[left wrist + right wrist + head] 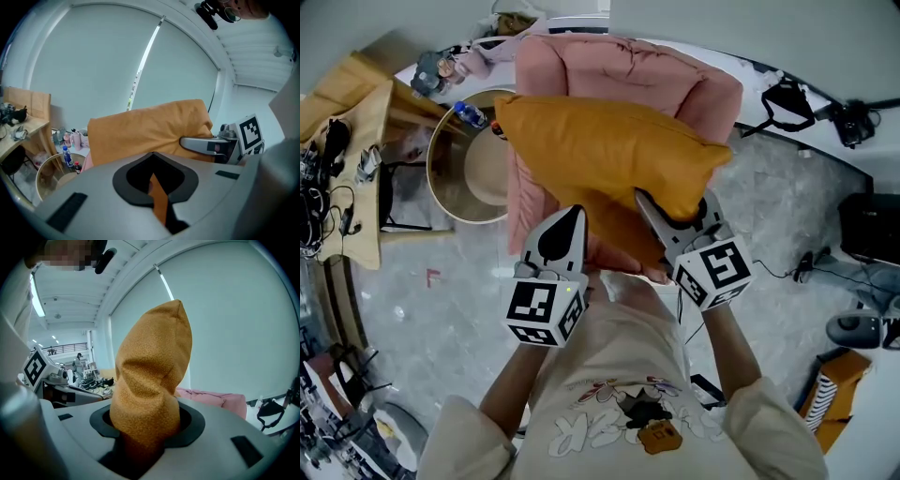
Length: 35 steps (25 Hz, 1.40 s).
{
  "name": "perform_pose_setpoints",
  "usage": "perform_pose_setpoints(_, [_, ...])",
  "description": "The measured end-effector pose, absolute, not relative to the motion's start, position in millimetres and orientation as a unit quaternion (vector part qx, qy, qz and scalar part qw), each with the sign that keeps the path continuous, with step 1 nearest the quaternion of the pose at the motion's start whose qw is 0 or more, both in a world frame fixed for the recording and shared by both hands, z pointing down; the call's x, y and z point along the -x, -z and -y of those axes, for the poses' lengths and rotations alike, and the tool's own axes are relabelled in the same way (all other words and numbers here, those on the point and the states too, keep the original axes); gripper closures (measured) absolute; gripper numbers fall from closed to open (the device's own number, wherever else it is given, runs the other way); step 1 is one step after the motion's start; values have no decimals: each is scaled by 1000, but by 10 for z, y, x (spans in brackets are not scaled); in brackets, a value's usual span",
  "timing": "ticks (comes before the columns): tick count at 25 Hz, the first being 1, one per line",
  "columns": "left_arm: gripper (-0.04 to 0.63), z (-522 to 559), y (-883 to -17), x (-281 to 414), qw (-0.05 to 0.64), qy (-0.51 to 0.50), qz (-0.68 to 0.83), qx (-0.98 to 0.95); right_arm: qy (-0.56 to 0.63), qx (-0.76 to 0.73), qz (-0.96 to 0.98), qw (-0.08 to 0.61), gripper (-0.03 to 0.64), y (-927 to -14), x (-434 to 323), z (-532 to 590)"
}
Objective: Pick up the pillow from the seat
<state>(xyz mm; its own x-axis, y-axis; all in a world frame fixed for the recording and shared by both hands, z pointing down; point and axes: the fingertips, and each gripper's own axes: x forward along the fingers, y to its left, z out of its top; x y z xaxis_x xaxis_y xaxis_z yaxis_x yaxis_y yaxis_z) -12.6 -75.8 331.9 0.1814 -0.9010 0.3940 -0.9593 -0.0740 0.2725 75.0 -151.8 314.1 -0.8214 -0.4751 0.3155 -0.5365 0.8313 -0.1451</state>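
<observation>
An orange pillow (609, 150) hangs in the air above the pink seat (675, 70), held by both grippers at its near edge. My left gripper (572, 223) is shut on a thin fold of the pillow's edge, which shows as an orange strip between its jaws (157, 192). My right gripper (652, 208) is shut on a thick bunch of the pillow (150, 380), which fills the gap between its jaws (145, 432). In the left gripper view the pillow (145, 129) spreads wide, with the right gripper (211, 145) clamped on its right end. Behind the pillow, a strip of the pink seat (220, 399) shows.
A round wooden-rimmed table (441, 178) stands left of the seat, with bottles (471, 114) by it. A wooden desk (347, 141) with cables lies at far left. Black bags (787, 103) and gear lie on the floor at right.
</observation>
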Motion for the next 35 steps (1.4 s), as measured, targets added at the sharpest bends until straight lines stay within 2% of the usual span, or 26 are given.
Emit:
perform_pose_setpoints(22, [591,-108,-2876,-764,197,-57,650,-732,-107,-327,936,77,387,-2579,-1928,644])
perform_pose_setpoints(35, [591,-608,-2788,-938,201,-64,634,-744,-117,-364,923,44,387,-2324,-2095,112])
